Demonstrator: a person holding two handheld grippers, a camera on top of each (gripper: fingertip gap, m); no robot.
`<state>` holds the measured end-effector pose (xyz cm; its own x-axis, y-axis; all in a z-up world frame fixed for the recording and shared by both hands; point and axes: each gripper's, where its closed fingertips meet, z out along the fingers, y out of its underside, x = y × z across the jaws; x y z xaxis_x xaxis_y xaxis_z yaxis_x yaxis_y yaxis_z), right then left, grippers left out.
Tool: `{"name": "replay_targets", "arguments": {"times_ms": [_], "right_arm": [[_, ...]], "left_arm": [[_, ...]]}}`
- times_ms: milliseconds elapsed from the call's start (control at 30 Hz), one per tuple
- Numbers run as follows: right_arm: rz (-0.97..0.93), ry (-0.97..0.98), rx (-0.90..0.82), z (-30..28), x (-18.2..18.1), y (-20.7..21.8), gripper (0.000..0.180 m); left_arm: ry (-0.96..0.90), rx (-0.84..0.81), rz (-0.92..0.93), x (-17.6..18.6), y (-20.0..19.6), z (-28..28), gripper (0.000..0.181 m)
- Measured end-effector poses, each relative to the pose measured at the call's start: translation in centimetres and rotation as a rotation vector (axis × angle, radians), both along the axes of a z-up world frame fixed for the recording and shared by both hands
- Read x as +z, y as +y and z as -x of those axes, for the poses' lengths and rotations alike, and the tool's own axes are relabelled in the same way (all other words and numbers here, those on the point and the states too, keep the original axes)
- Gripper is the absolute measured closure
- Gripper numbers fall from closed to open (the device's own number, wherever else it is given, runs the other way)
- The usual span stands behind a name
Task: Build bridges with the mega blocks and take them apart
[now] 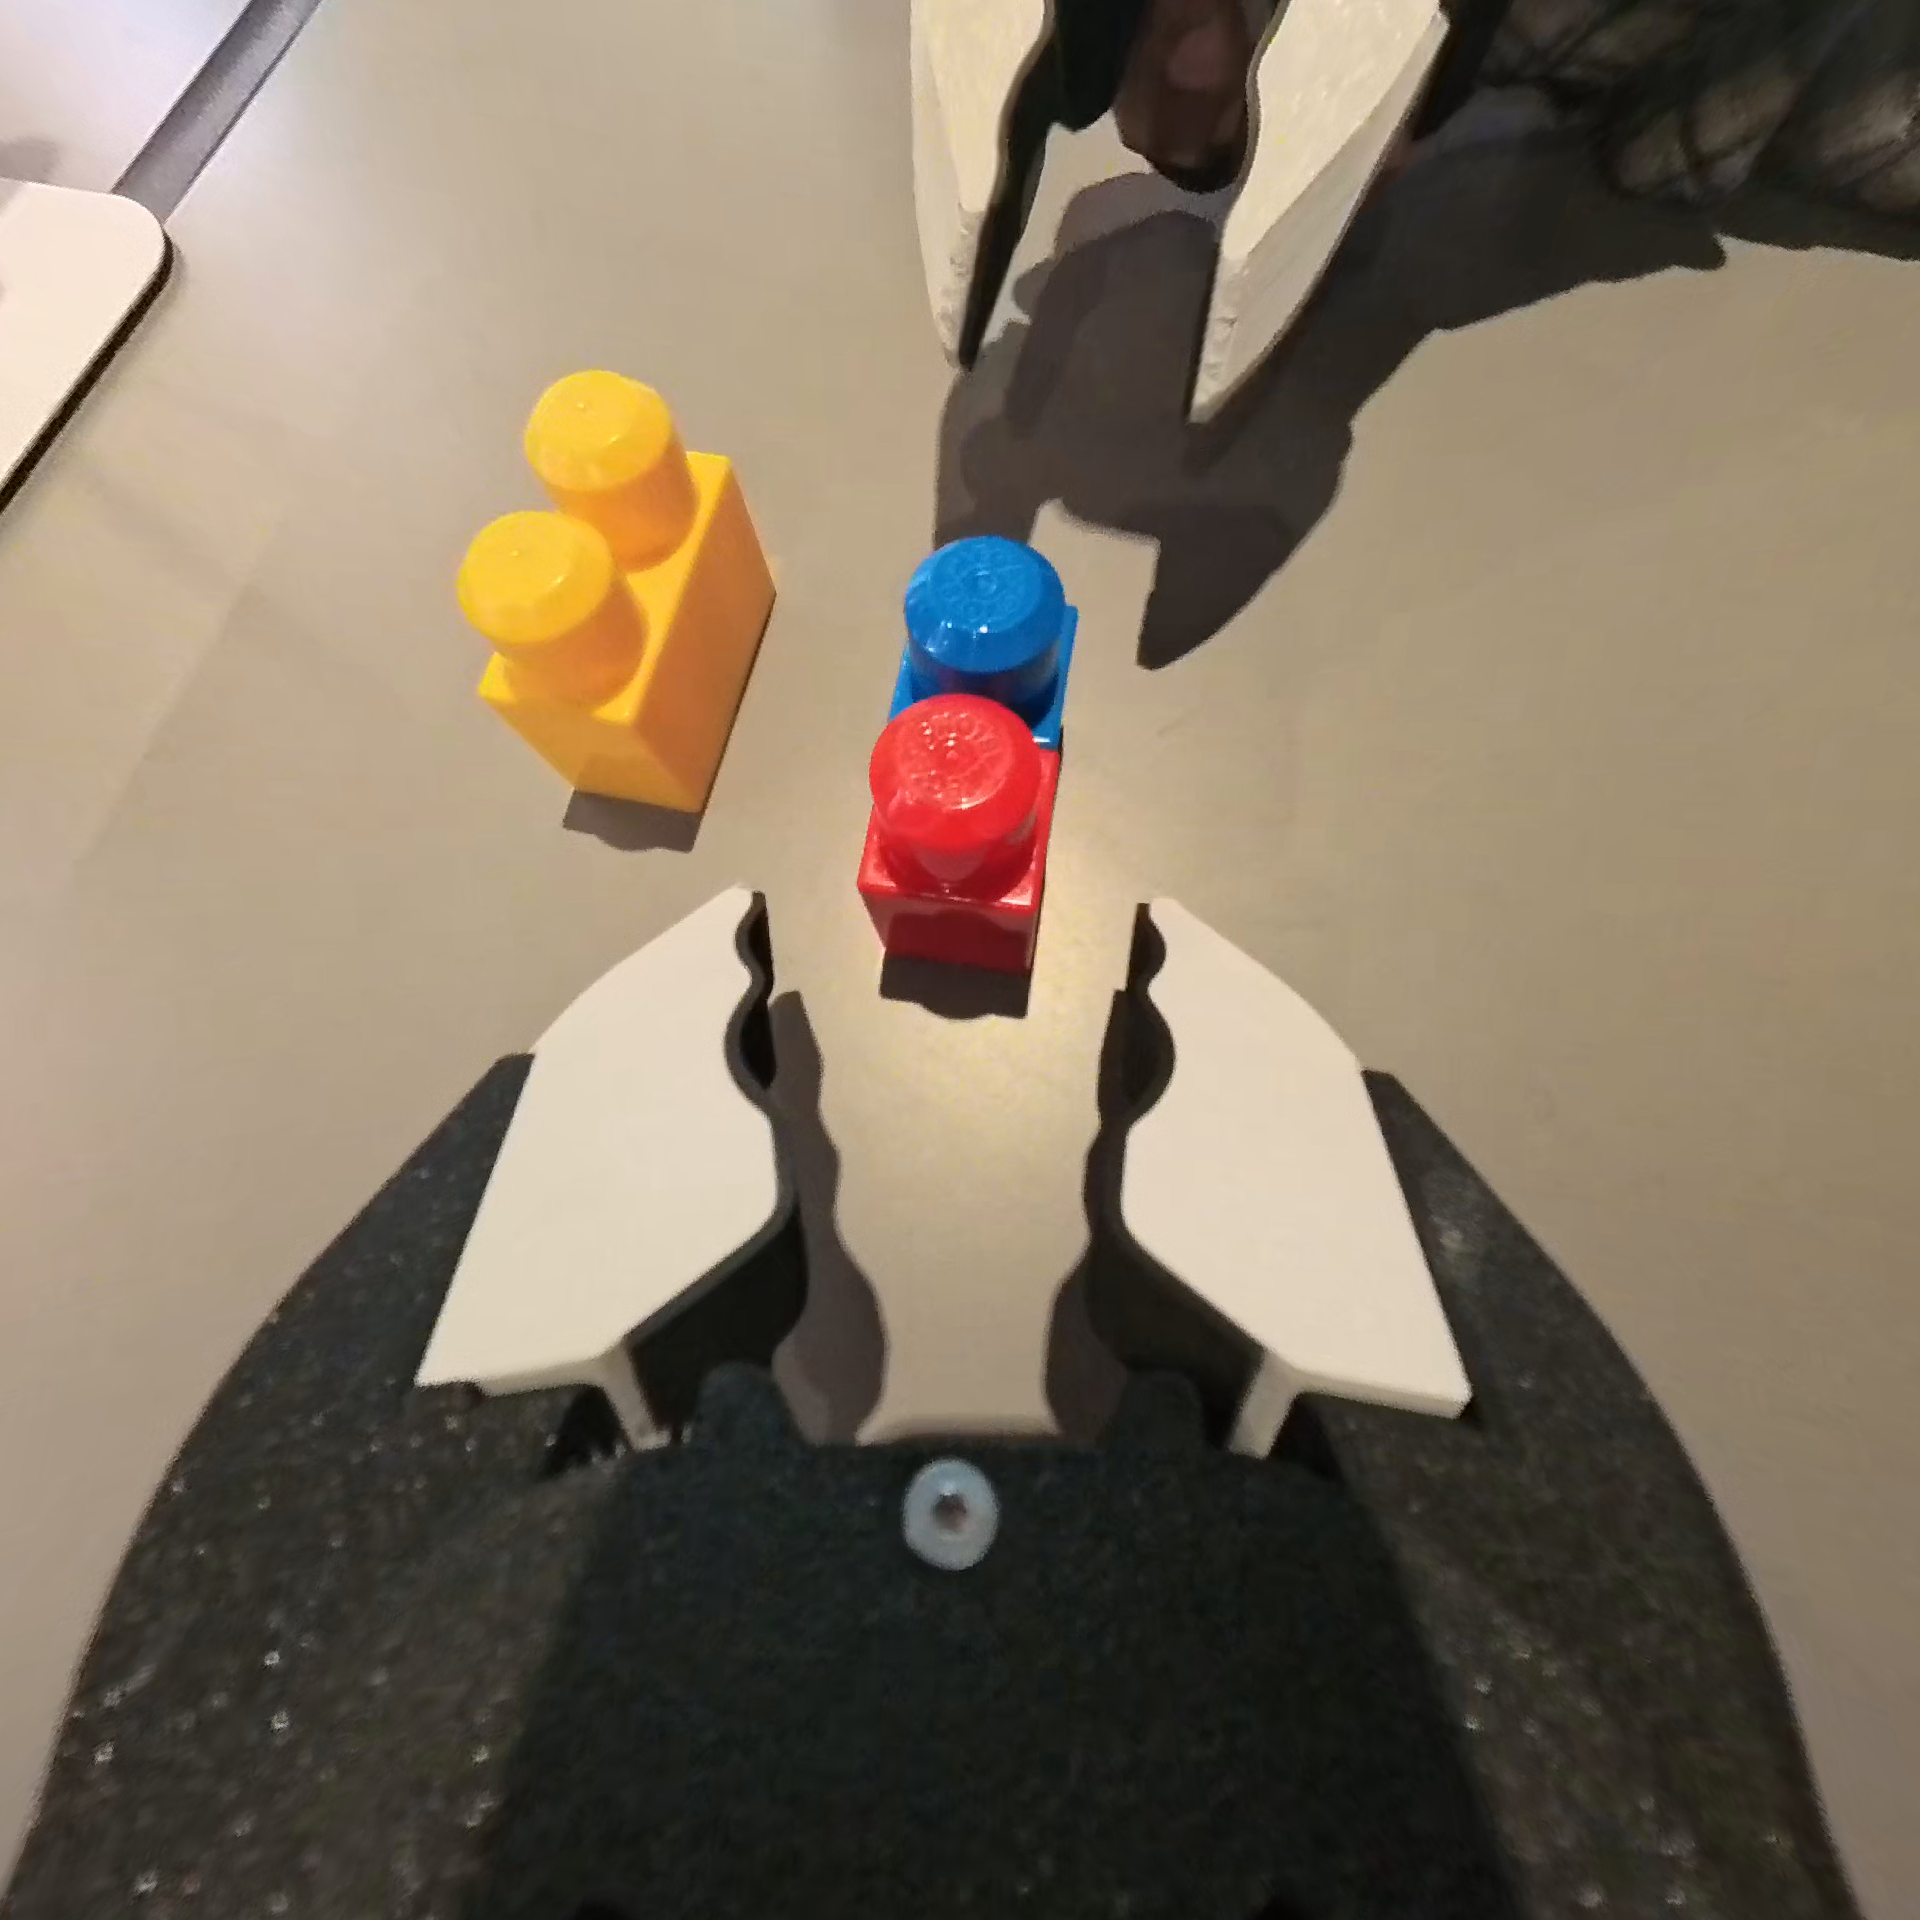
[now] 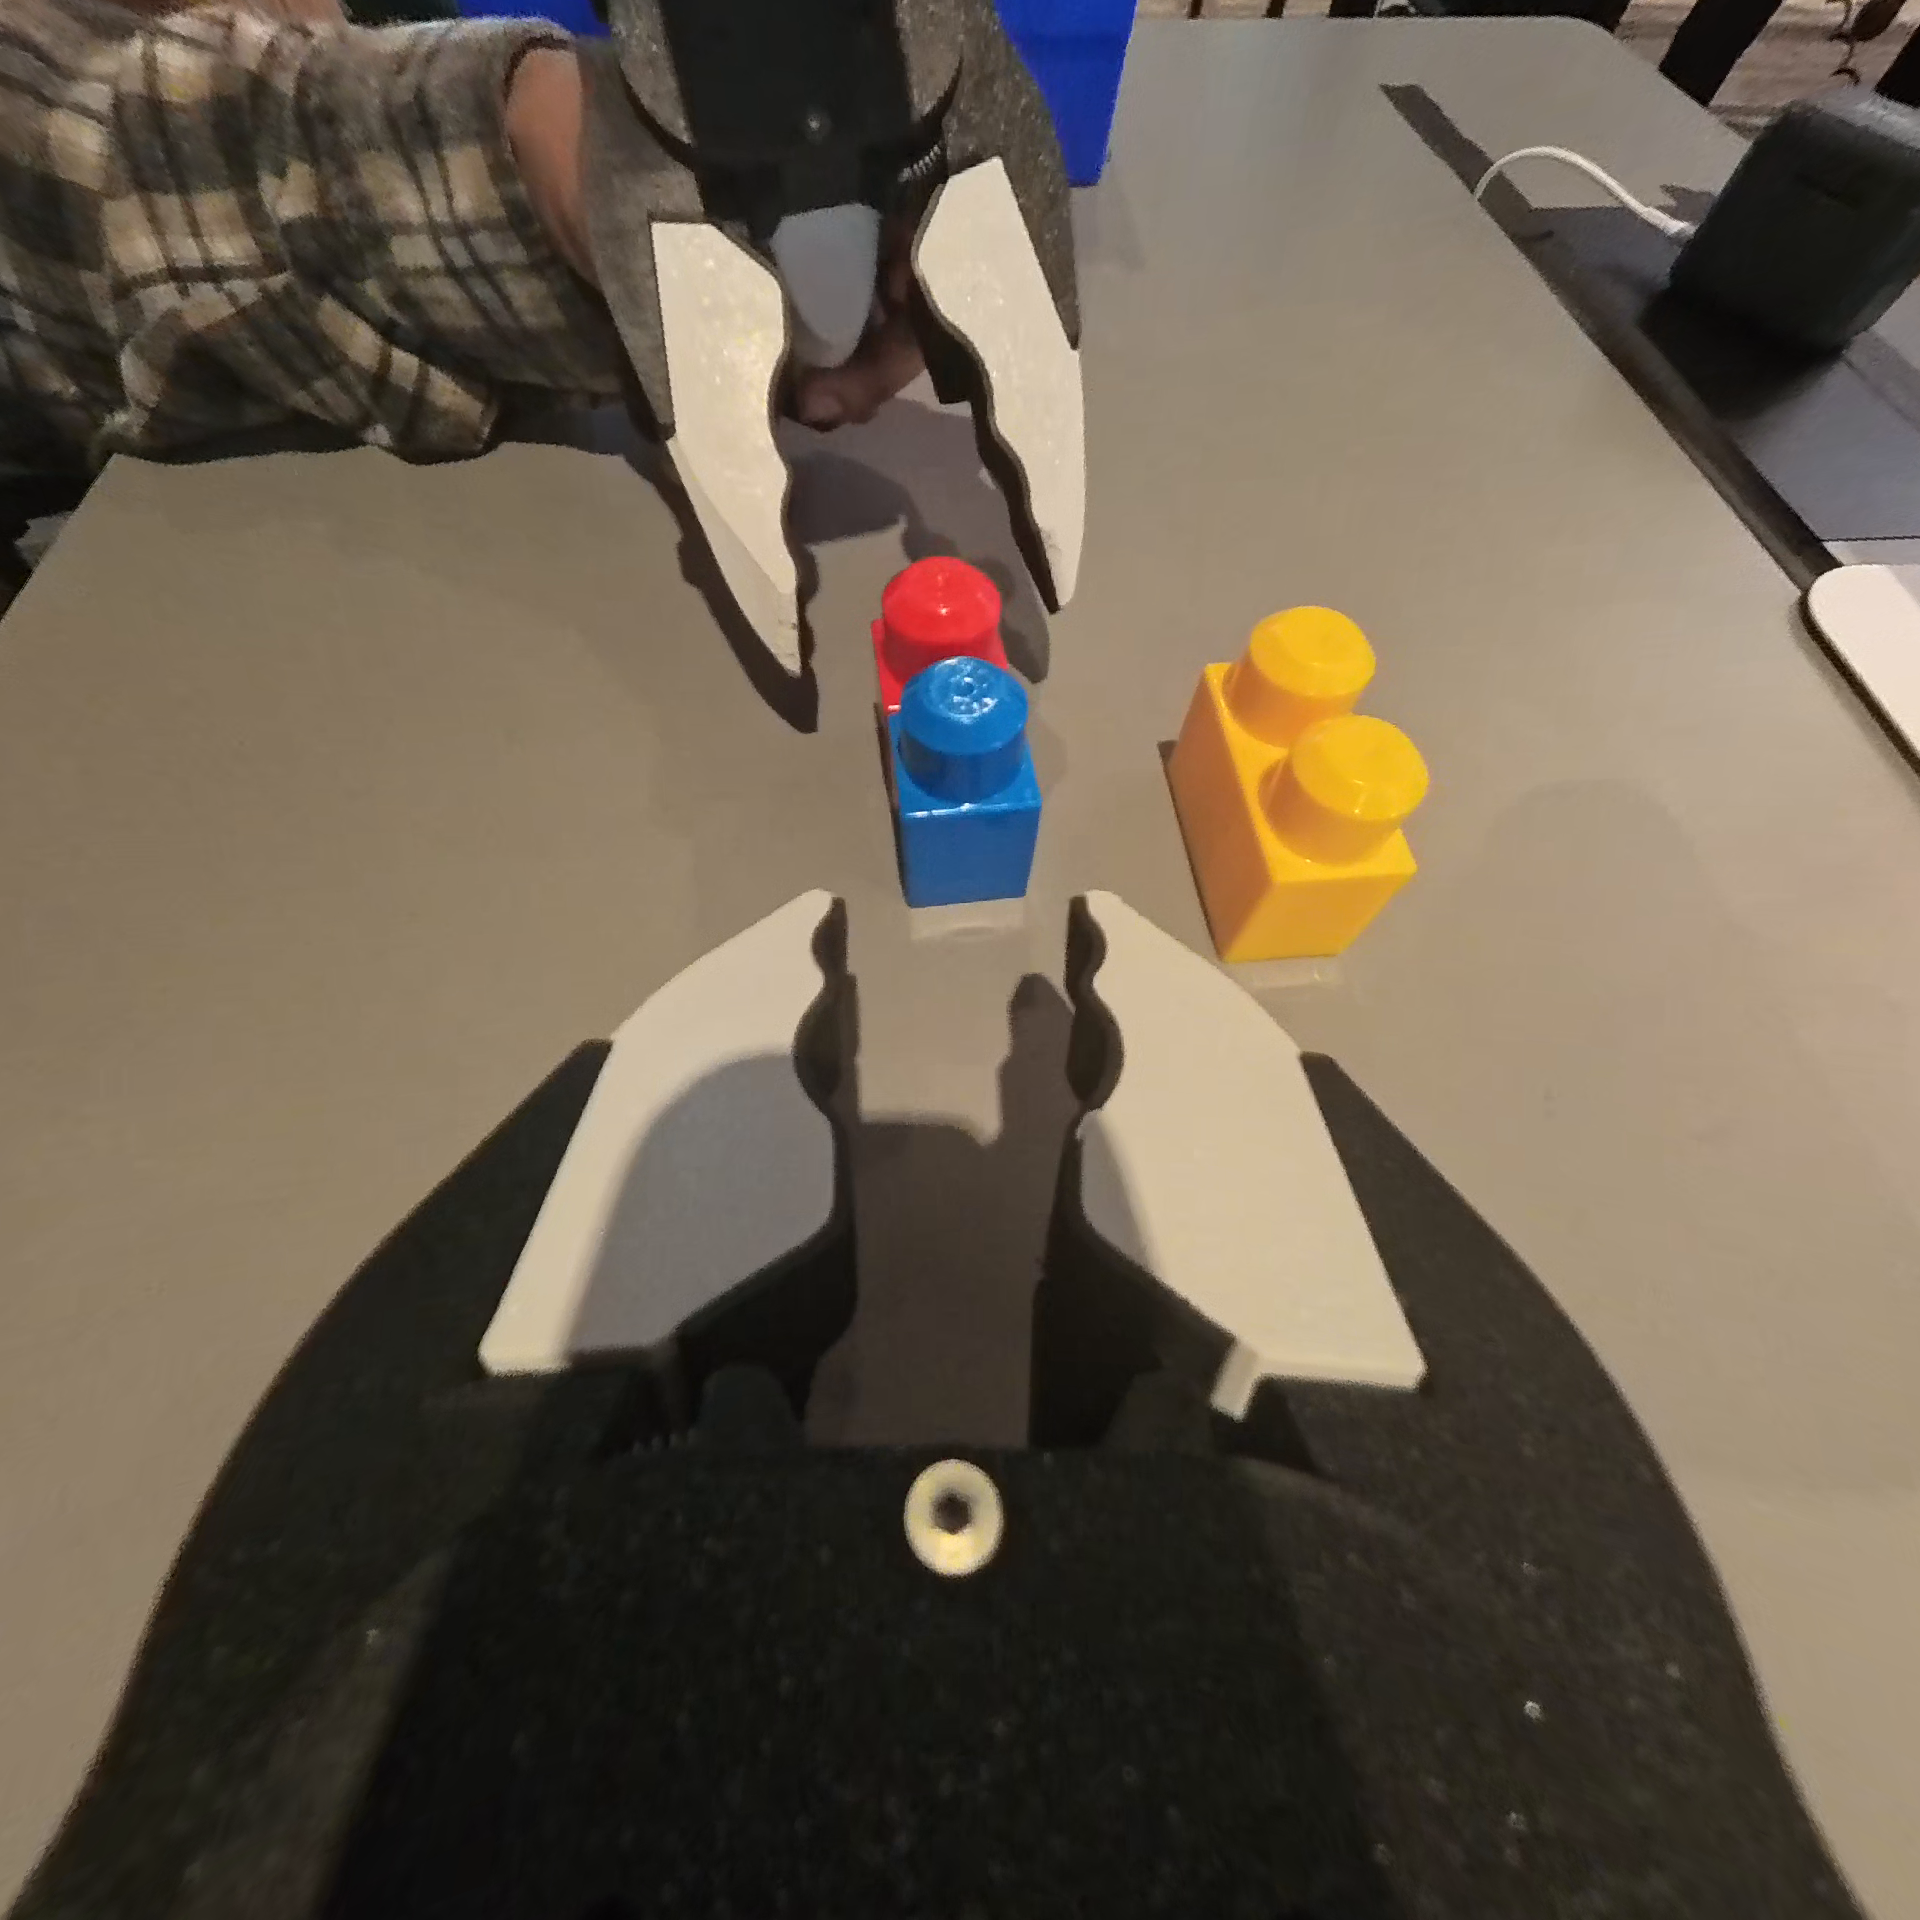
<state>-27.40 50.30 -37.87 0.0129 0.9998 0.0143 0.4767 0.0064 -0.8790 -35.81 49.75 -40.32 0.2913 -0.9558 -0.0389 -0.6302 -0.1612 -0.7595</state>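
Embossed marks on the stud tops are unreadable. Red block (image 1: 951,842) touches blue block (image 1: 982,634) on the counter (image 1: 1455,831); yellow block (image 1: 634,613) at 9 o'clock. Left gripper (image 1: 945,914) and right gripper (image 2: 951,909) have fingers apart, holding nothing.

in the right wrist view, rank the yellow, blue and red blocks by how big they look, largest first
1. Yellow block: clearly largest, with two studs.
2. Blue block and red block: both single-stud. Blue looks bigger, but it sits nearer the camera and partly hides red, so I would not rank these two.
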Motion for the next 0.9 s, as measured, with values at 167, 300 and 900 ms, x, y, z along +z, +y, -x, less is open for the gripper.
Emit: {"name": "replay_targets", "arguments": {"times_ms": [167, 300, 900], "right_arm": [[0.002, 0.039, -0.033, -0.2, 0.6, 0.5, 0.138], [0.003, 0.071, -0.081, -0.7, 1.1, 1.2, 0.135], [0.03, 0.106, -0.159, -0.8, 1.0, 2.1, 0.126]], "left_arm": [[-0.009, -0.002, -0.02, 0.4, -0.1, 0.0, 0.115], [-0.022, 0.002, -0.039, 0.9, -0.1, 0.3, 0.115], [-0.089, 0.024, -0.096, 2.3, 0.1, 0.4, 0.115]]}}
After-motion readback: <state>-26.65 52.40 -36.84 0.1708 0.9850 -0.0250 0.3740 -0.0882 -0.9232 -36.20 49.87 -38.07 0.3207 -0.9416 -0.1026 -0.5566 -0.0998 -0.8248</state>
